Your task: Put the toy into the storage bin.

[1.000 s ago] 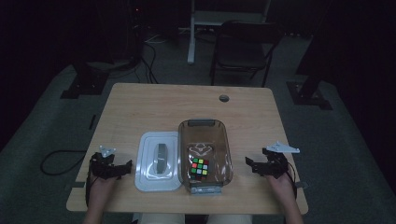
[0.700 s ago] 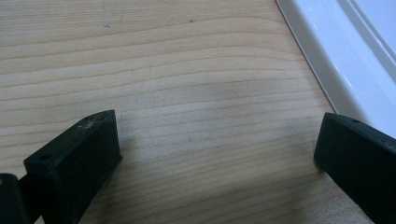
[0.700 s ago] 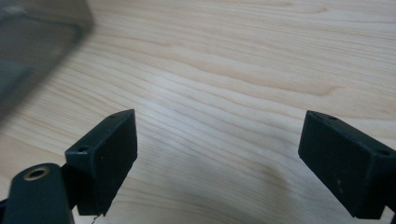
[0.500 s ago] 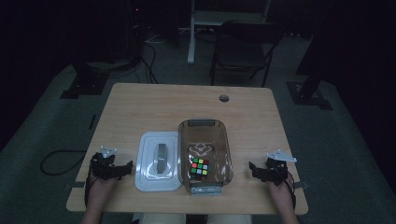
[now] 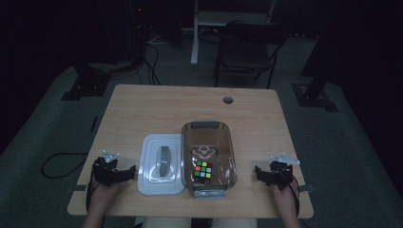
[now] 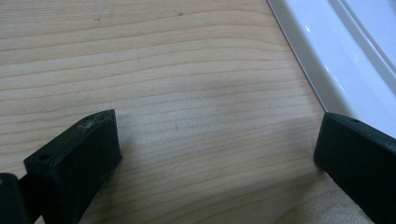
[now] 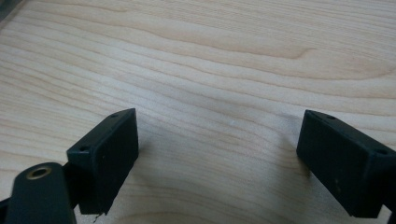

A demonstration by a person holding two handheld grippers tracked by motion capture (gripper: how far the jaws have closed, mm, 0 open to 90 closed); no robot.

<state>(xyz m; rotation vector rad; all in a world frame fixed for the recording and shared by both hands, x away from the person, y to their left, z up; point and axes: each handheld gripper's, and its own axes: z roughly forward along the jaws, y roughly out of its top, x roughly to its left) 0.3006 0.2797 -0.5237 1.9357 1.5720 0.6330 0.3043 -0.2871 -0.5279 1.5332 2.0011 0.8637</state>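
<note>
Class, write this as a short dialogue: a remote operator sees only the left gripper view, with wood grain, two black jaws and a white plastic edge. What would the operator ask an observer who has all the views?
Operator: What is that white edge beside my jaw?
Observer: It belongs to a white rectangular plastic lid with a grey handle, lying flat on the wooden table.
Operator: Is anything beyond the lid?
Observer: A clear brown plastic box sits right beside it, holding a multicoloured puzzle cube.
Operator: Where is the other gripper?
Observer: The right gripper rests low on the table past the box, jaws open, holding nothing.
Operator: And mine?
Observer: The left gripper is open too, jaws pointing at the lid.
</note>
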